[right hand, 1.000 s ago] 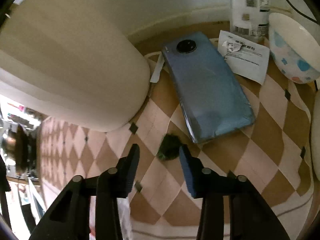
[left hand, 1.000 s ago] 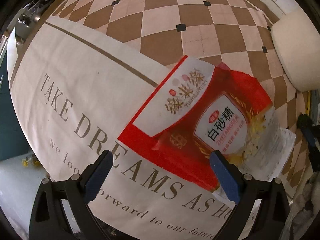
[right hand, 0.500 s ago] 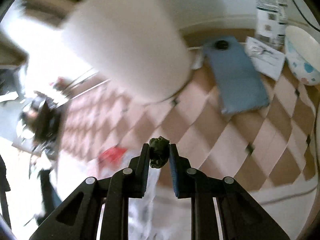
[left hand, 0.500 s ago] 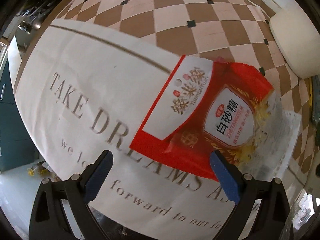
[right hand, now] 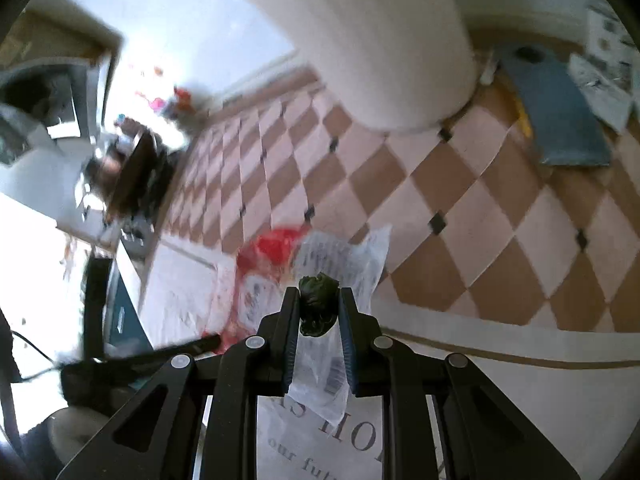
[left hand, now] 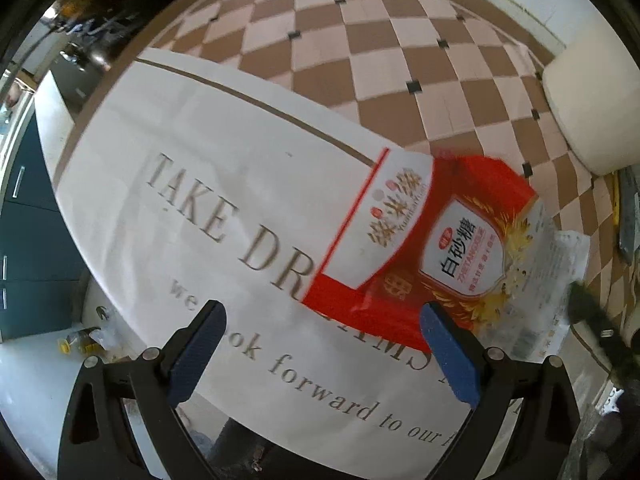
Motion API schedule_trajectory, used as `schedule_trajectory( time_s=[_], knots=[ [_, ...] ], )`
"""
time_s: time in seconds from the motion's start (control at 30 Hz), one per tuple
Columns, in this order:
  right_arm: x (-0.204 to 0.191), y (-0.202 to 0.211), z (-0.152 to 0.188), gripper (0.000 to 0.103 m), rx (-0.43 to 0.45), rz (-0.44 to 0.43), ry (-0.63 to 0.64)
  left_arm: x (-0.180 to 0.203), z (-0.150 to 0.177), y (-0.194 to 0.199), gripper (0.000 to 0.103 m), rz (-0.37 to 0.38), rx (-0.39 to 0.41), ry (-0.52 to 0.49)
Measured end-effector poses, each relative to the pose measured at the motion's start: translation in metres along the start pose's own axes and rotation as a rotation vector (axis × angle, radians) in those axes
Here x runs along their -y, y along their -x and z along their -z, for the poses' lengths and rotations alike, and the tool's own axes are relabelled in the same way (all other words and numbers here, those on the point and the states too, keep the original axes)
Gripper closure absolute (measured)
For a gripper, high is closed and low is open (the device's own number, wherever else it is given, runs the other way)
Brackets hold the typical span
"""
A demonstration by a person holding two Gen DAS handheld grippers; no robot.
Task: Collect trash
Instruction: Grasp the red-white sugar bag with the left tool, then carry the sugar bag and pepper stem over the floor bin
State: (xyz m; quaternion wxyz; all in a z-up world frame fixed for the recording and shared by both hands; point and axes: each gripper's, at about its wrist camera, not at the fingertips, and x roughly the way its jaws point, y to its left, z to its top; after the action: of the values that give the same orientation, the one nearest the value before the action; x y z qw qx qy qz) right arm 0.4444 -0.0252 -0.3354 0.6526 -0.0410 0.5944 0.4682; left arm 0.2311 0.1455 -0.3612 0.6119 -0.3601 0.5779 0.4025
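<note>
My right gripper (right hand: 319, 306) is shut on a small dark green crumpled scrap (right hand: 318, 304), held in the air above a clear printed plastic wrapper (right hand: 340, 264). A red and white sugar bag (left hand: 424, 240) lies flat over the printed white cloth (left hand: 224, 168); the same red bag (right hand: 264, 264) shows blurred in the right wrist view. My left gripper (left hand: 324, 344) points straight down over the cloth, wide open and holding nothing, its blue pads (left hand: 450, 350) just short of the bag's near edge. The right gripper's dark arm (left hand: 600, 332) enters at the right edge of the left wrist view.
A checkered brown and pink tablecloth (right hand: 480, 208) covers the table. A big white paper roll (right hand: 376, 48) stands at the back, and a blue phone (right hand: 560, 116) lies next to it beside a printed slip (right hand: 600, 92). Kitchen clutter (right hand: 128, 168) is blurred at the left.
My right gripper closed on the dark green scrap beside the phone, lifted it and swung left to above the plastic wrapper. My left gripper drifted slightly and stayed open.
</note>
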Motion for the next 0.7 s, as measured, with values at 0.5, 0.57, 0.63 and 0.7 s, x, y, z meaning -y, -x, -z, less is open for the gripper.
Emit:
schedule_trajectory(
  time_s=[0.5, 0.57, 0.63, 0.7],
  knots=[
    [0.029, -0.037, 0.018, 0.083, -0.101, 0.003, -0.073, 0.042, -0.001, -0.025, 0.063, 0.154, 0.029, -0.043],
    [0.031, -0.037, 0.018, 0.083, -0.099, -0.003, -0.085, 0.052, -0.002, -0.019, 0.083, 0.118, 0.073, -0.084],
    [0.031, -0.036, 0.017, 0.083, -0.094, -0.002, -0.093, 0.057, -0.002, -0.01, 0.098, 0.091, 0.109, -0.106],
    [0.032, -0.032, 0.018, 0.083, -0.083, -0.011, -0.112, 0.054, -0.002, 0.001, 0.101, 0.078, 0.144, -0.103]
  ],
)
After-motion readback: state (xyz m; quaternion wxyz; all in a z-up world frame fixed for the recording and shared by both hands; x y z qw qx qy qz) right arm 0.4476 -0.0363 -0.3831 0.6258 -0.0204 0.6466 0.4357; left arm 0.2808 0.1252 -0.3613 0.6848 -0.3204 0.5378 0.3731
